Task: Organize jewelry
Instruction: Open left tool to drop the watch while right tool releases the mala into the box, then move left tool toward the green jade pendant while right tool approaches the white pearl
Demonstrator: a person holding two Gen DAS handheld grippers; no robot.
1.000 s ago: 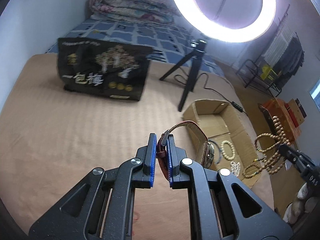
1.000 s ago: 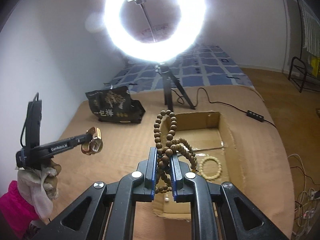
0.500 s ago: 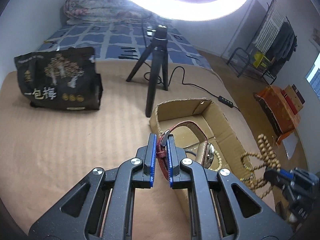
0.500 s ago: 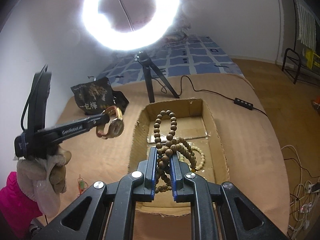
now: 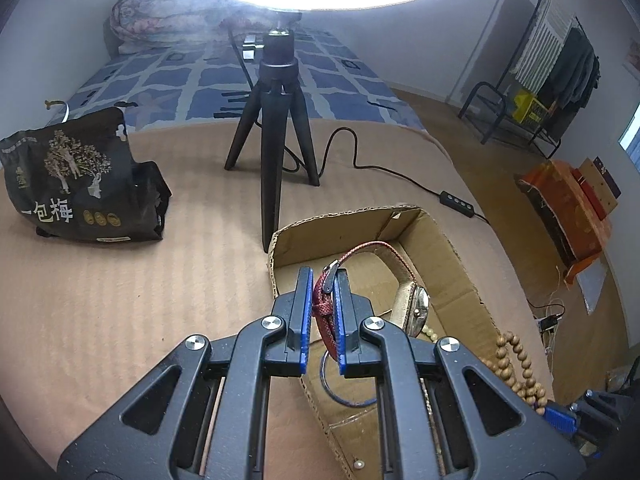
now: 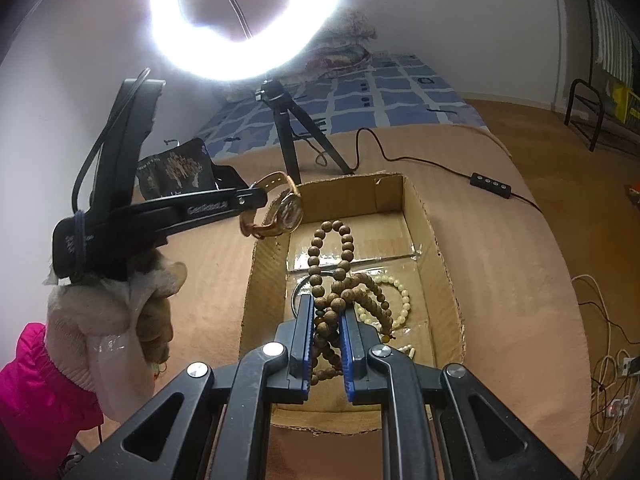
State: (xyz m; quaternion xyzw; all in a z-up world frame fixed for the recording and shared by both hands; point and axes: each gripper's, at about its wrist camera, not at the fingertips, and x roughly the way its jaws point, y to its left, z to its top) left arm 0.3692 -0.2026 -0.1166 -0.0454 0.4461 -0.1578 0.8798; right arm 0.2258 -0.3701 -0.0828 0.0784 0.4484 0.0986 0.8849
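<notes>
Right wrist: pale bracelet [image 6: 394,300] in box [image 6: 424,224]; left hides it.

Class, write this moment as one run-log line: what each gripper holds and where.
left gripper: shut on wristwatch strap, over cardboard box | right gripper: shut on wooden bead strand, over box | in box: pale bead bracelet

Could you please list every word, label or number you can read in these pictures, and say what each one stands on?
"包梅": large pale characters on the black bag; any character before them is cut off.
"GenRobot.AI", read with some doubt: side of the left gripper.
Small print on the bag's pale label and top edge: too small to read.
Lettering on that gripper's rear body: blurred.
</notes>
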